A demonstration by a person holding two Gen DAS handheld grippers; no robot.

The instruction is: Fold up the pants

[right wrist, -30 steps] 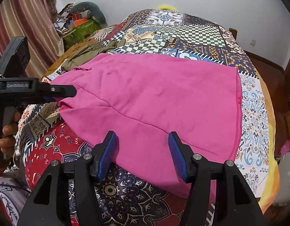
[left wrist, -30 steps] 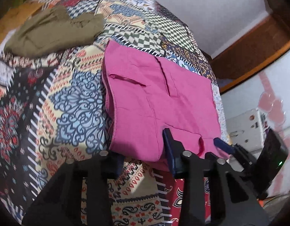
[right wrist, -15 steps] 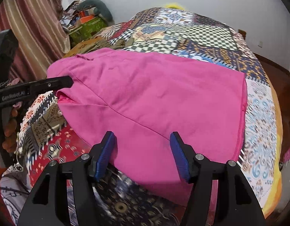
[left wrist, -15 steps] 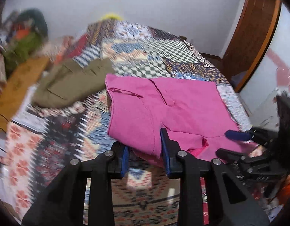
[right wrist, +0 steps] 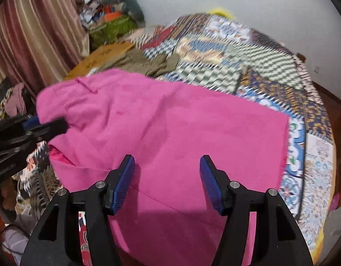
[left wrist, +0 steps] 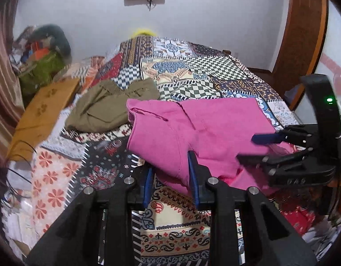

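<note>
The pink pants [left wrist: 214,128] lie spread over the patchwork quilt [left wrist: 192,71]. My left gripper [left wrist: 171,180] is shut on a bunched edge of them at their near left side, and that edge is raised off the quilt. From the right wrist view the left gripper [right wrist: 48,125] bites the pants [right wrist: 170,122] at their left corner. My right gripper [right wrist: 167,180] stands open just over the middle of the pants' near part, its pads not pressing the cloth. The left wrist view has the right gripper [left wrist: 250,148] at the right, over the pink cloth.
An olive garment [left wrist: 108,104] lies crumpled on the quilt behind the pants. A brown board [left wrist: 42,110] and a heap of bags [left wrist: 42,68] sit at the bed's far left by a striped curtain [right wrist: 33,33]. A wooden door frame [left wrist: 303,33] stands at the right.
The left gripper has risen and rolled, lifting the pants' left edge off the quilt. The right gripper has slid across over the pink cloth, still open.
</note>
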